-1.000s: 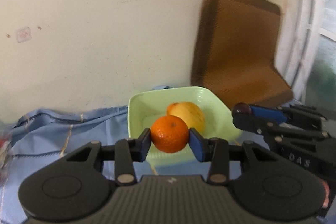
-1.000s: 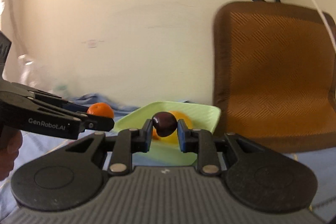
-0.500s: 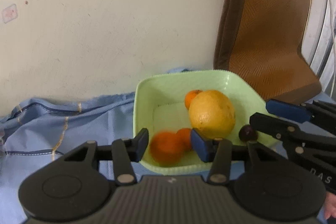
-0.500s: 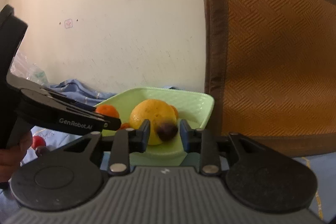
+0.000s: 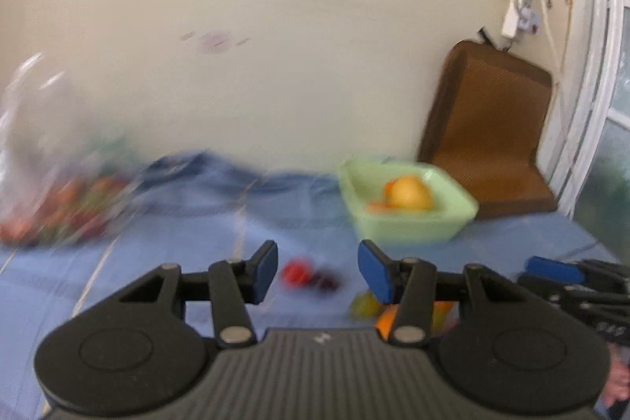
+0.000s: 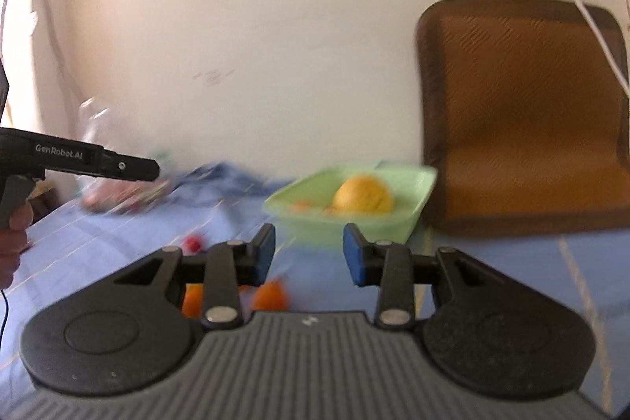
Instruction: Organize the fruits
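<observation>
Green bowl (image 5: 409, 223) both views | dark fruit (image 5: 326, 280) left only

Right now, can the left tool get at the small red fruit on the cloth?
Probably yes. The left tool is open and empty, and the red fruit lies on the blue cloth just ahead, between its fingers. Only a dark fruit sits close beside it, which could get nudged.

Your right gripper (image 6: 308, 258) hangs with its blue-padded fingers (image 6: 264, 254) spread and nothing between them, above the blue-covered tabletop (image 6: 492, 254). Ahead sits the green bowl (image 6: 409, 219) holding a large yellow fruit (image 6: 363, 200). Two oranges (image 6: 268, 296) lie beneath your fingers, a small red fruit (image 6: 192, 243) further left. Your left gripper (image 6: 94, 160) reaches in from the left edge.
</observation>
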`<state>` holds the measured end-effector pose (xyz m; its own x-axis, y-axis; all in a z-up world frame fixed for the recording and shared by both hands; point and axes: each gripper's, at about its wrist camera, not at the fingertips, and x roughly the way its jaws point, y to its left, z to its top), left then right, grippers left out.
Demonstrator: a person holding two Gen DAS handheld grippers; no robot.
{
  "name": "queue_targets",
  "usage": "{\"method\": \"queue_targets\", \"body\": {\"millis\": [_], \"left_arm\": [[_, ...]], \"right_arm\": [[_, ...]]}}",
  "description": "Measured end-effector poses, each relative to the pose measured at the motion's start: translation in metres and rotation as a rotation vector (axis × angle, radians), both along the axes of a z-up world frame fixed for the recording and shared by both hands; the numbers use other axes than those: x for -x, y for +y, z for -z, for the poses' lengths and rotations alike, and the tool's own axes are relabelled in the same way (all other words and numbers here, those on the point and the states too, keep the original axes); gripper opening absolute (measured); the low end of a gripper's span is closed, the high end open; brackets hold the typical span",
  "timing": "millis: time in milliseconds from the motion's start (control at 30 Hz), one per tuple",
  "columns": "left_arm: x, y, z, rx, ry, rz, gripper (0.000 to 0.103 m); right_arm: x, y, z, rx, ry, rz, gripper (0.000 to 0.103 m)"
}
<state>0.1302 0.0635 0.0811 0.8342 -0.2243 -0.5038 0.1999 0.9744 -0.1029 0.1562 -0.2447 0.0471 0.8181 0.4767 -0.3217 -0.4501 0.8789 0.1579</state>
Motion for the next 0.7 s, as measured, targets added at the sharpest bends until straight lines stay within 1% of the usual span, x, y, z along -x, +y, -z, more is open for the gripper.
{"method": "queue_targets", "body": {"millis": [67,133,267,433,533,600,633,700], "left_arm": [[0.02,0.013,0.016,-0.007,0.019,-0.024,0.046],[0.038,0.017,0.032,-0.004,0.045,-0.022,0.046],[0.06,0.009,0.053,-0.018,0.076,-0.015,0.046],[0.067,-0.006,0.069,-0.054,0.093,-0.029,0.046],[0.067,-0.011,0.077,-0.058,0.117,-0.059,0.047],[0.071,-0.016,0.079,-0.093,0.098,-0.077,0.048],[0.072,-0.017,0.079,-0.106,0.094,-0.084,0.049],[0.072,-0.019,0.08,-0.125,0.087,-0.091,0.049]], "right_arm": [[0.024,0.007,0.009,-0.004,0.029,-0.034,0.04],[0.044,0.018,0.017,-0.001,0.047,-0.07,0.04],[0.071,0.038,0.028,0.024,0.07,-0.104,0.04],[0.072,0.049,0.04,0.038,0.139,-0.089,0.04],[0.072,0.045,0.043,0.014,0.185,-0.053,0.04],[0.07,0.038,0.046,-0.014,0.218,-0.025,0.039],[0.07,0.034,0.046,-0.037,0.221,-0.014,0.039],[0.075,0.034,0.047,-0.037,0.216,-0.002,0.039]]}}
